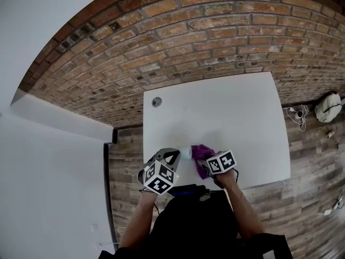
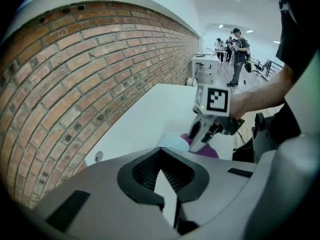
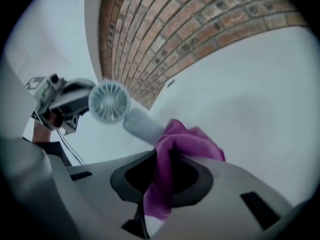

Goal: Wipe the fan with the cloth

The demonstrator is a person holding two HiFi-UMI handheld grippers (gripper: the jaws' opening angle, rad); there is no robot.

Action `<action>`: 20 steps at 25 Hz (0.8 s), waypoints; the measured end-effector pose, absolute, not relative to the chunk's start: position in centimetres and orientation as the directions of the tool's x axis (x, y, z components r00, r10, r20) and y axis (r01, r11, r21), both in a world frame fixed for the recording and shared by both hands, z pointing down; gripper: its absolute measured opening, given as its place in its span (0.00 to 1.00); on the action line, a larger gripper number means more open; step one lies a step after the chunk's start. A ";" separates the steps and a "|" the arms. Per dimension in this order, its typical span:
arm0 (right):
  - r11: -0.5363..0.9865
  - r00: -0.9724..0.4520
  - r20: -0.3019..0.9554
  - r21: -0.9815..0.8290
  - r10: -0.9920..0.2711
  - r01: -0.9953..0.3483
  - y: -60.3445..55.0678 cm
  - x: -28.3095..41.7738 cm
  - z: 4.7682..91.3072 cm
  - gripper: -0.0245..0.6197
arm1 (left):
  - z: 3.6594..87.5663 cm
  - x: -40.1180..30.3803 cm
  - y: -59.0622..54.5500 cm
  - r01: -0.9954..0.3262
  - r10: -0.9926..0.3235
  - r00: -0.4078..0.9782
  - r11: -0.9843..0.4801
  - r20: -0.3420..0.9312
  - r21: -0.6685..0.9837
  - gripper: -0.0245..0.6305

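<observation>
While standing at the near edge of a white table, holds a left gripper in one hand and a right gripper in the other, tips close together over the tabletop. Clamps the left jaws fully together, with a thin white part pinched in the seam and the fan right at the tips. Presents the fan's round pale head, grille and hub turned toward the right gripper, with its grey handle running rightward to the cloth. Cannot tell whether the handle rests on the table or hangs just above it. Pinches the purple cloth between the right jaws, closed narrow on it, one fold trailing back through the gap and the rest bunched forward beyond the tips. Lays that bunch against the lower end of the handle, covering it. Places both grippers over the near left part of the table, well apart from a small round grommet at the far left corner. Backs the table's far edge against a brick wall, with wood-plank floor off to the right.
</observation>
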State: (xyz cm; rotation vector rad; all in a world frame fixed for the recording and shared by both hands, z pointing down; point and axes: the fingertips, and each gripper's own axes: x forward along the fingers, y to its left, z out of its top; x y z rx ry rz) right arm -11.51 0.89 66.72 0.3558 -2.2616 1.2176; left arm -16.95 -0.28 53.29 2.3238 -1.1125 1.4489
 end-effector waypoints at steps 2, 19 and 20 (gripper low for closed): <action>0.589 -0.845 0.526 -0.656 -0.093 -0.473 -3.5 -11.5 63.4 0.14 | 53.2 -17.4 0.1 -0.682 -0.501 0.235 -0.696 0.833 -0.227 0.04; 0.596 -0.915 0.386 -0.710 -0.114 -0.374 -3.8 -13.8 56.2 0.14 | 55.1 -19.6 -0.3 -0.845 -0.502 0.306 -0.535 0.809 -0.013 0.04; 0.580 -0.915 0.384 -0.719 -0.126 -0.382 -3.3 -13.5 56.4 0.14 | 55.1 -19.7 -1.0 -0.845 -0.507 0.303 -0.534 0.807 -0.018 0.04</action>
